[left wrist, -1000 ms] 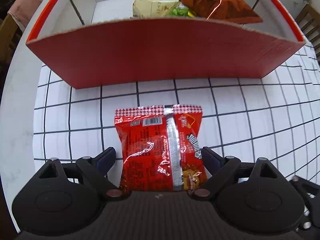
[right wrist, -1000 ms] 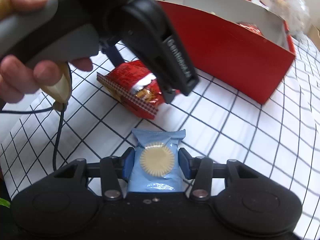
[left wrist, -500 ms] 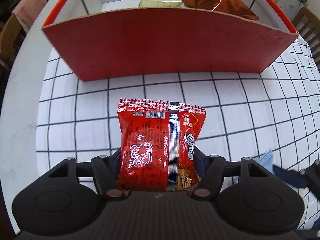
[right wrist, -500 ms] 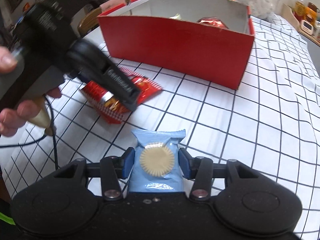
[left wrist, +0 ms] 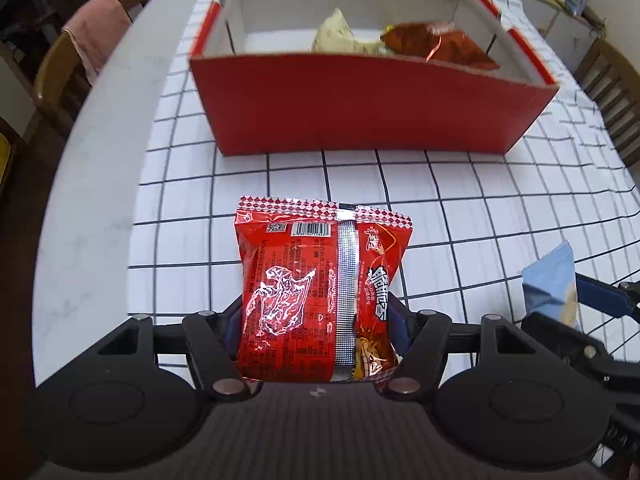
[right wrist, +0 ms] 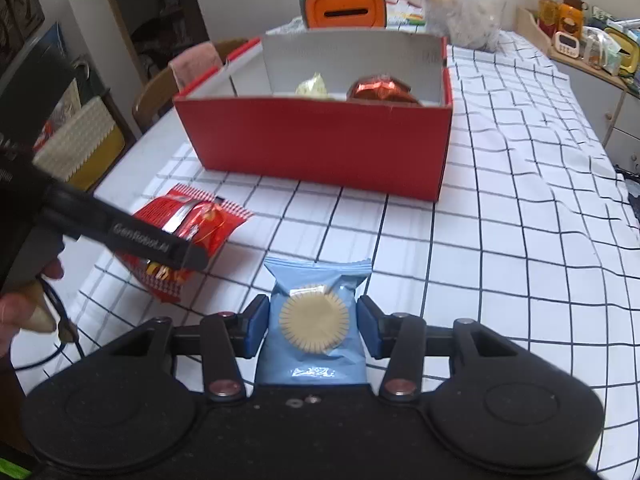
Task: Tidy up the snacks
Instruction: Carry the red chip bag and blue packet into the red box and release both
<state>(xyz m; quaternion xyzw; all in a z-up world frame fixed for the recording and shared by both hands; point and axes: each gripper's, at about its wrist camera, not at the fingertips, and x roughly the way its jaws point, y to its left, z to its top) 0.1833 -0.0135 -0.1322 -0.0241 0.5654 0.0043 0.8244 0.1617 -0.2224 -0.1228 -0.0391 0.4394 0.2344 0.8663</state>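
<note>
My left gripper (left wrist: 316,316) is shut on a red snack packet (left wrist: 320,292) and carries it above the checked cloth, short of the red cardboard box (left wrist: 360,112). That packet (right wrist: 188,236) and the left gripper (right wrist: 176,250) also show at the left of the right wrist view. My right gripper (right wrist: 312,322) is shut on a light blue biscuit packet (right wrist: 316,324), held over the cloth in front of the red box (right wrist: 316,148). Inside the box lie a pale yellow packet (left wrist: 340,36) and a dark red foil bag (left wrist: 436,44).
The table (right wrist: 520,220) wears a white cloth with a black grid. Behind the box stand an orange container (right wrist: 344,8) and a clear plastic bag (right wrist: 460,4). Wooden chairs (left wrist: 76,64) stand at the table's left edge, and a shelf with jars (right wrist: 568,24) is at the far right.
The left jaws closed on the red packet and lifted it off the cloth, away from the box. The right gripper rose with the blue packet and rolled level, bringing the box ahead.
</note>
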